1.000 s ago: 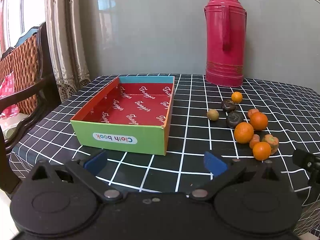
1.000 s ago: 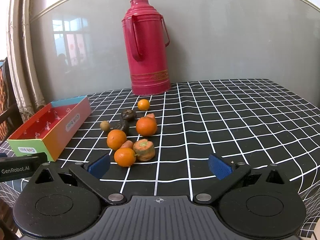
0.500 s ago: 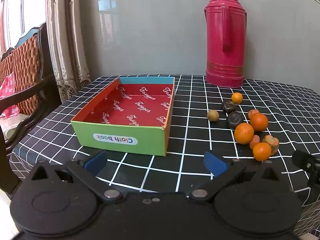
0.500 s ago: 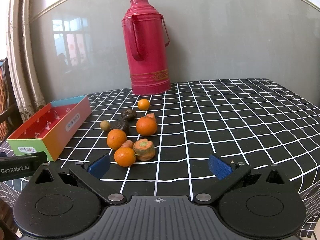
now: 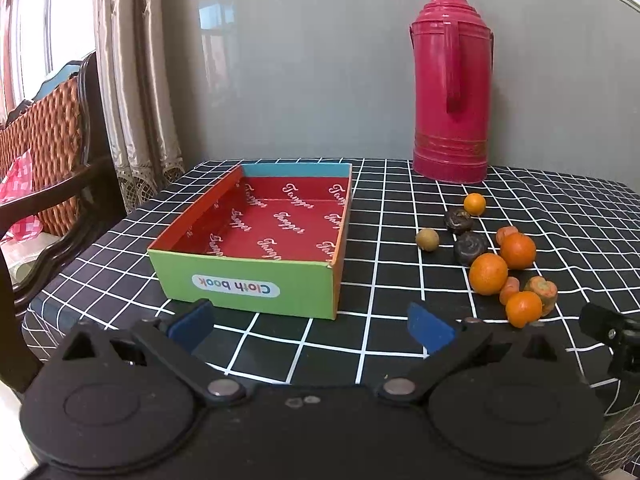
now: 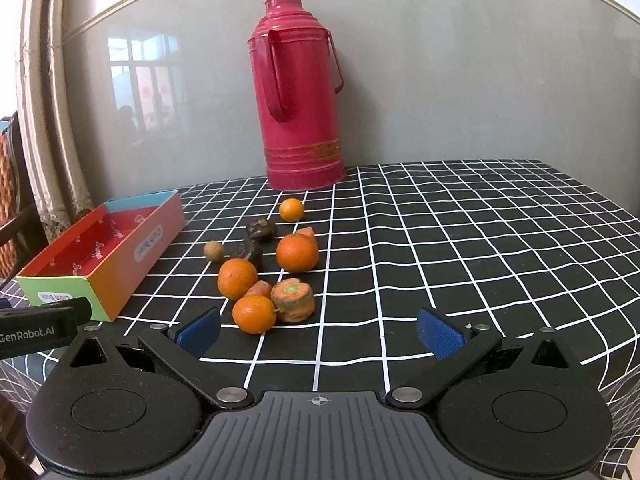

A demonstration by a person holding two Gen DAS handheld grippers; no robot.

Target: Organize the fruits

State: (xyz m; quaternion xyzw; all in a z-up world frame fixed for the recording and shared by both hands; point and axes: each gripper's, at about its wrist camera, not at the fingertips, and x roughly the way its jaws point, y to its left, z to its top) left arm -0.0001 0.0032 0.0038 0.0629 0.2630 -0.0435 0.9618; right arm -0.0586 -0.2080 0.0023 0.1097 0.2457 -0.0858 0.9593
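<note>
**On the checked cloth: fruit loose, box empty**

Beside the fruit cluster, your right gripper hangs with its jaws spread wide, pinching nothing; your left gripper faces the empty box, equally spread. The nearest orange touches a carrot stub and sits just beside another orange. If you close off-centre, expect it to roll away, or a finger to nudge its neighbours toward the table edge.
</note>
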